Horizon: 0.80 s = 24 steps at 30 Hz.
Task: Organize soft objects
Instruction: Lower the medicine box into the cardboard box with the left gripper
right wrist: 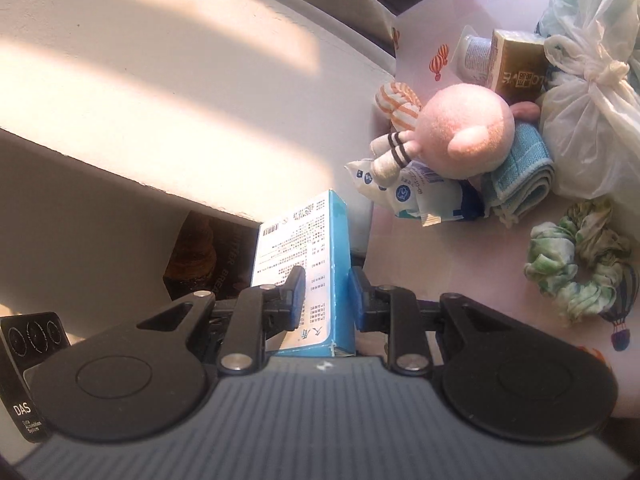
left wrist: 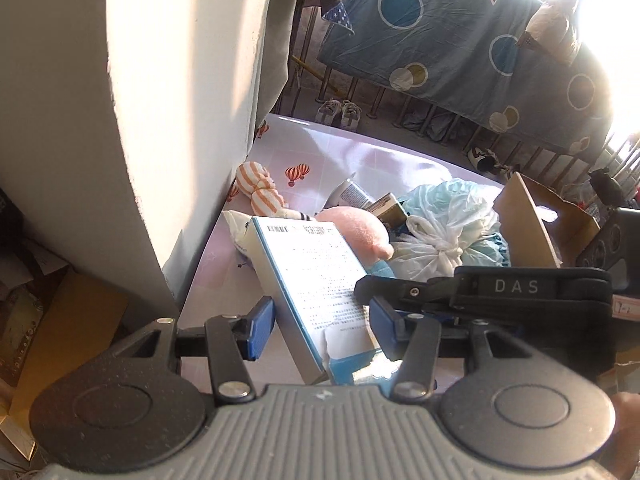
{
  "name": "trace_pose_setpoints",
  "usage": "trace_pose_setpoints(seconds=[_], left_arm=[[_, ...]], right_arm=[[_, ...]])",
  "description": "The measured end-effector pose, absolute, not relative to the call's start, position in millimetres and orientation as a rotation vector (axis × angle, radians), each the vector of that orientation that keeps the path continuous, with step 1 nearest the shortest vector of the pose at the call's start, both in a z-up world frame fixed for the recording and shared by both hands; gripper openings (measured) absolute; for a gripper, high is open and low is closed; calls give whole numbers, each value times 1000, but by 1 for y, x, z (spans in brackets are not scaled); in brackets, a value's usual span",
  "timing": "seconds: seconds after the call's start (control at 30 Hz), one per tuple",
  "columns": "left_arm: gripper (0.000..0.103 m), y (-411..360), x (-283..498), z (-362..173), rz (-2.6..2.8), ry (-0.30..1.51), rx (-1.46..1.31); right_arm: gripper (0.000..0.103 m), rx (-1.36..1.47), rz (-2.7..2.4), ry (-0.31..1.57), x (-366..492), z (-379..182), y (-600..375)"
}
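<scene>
Sunlit pink table (right wrist: 460, 264) is holding toys; right gripper (right wrist: 326, 300) is pinching the blue box (right wrist: 316, 264), left gripper (left wrist: 320, 326) is standing wide around it; better carrying it level.

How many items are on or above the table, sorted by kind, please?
Plush toys: 2, pink plush, striped plush
Boxes: 2, blue box, brown box
Plastic bags: 2
Towel: 1
Scrunchie: 1
Tube: 1
Packet: 1
Total: 10

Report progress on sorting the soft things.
Nothing looks sorted yet. In hand: the right hand-held gripper grips a blue-and-white box; the left hand-held gripper brackets it, open. Left: pink plush toy, folded blue towel and green scrunchie lie jumbled on the table.
</scene>
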<state>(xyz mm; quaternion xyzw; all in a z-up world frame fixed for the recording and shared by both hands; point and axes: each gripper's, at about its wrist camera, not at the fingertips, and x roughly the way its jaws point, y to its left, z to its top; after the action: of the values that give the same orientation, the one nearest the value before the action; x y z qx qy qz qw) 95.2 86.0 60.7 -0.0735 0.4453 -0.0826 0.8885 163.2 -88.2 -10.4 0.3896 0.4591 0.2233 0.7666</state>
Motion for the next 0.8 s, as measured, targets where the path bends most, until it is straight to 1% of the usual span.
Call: trace_pose_setpoints(seconds=[0.2, 0.4, 0.67, 0.8], left_arm=[[52, 8, 116, 83, -301, 889, -97], [52, -95, 139, 83, -452, 891, -38], [53, -258, 178, 48, -643, 950, 58], [52, -318, 202, 26, -703, 995, 60]], right_arm=[[23, 893, 392, 885, 148, 20, -176], [23, 947, 245, 796, 123, 30, -289], [23, 1014, 28, 698, 93, 11, -450], [23, 1024, -56, 671, 89, -3, -514]])
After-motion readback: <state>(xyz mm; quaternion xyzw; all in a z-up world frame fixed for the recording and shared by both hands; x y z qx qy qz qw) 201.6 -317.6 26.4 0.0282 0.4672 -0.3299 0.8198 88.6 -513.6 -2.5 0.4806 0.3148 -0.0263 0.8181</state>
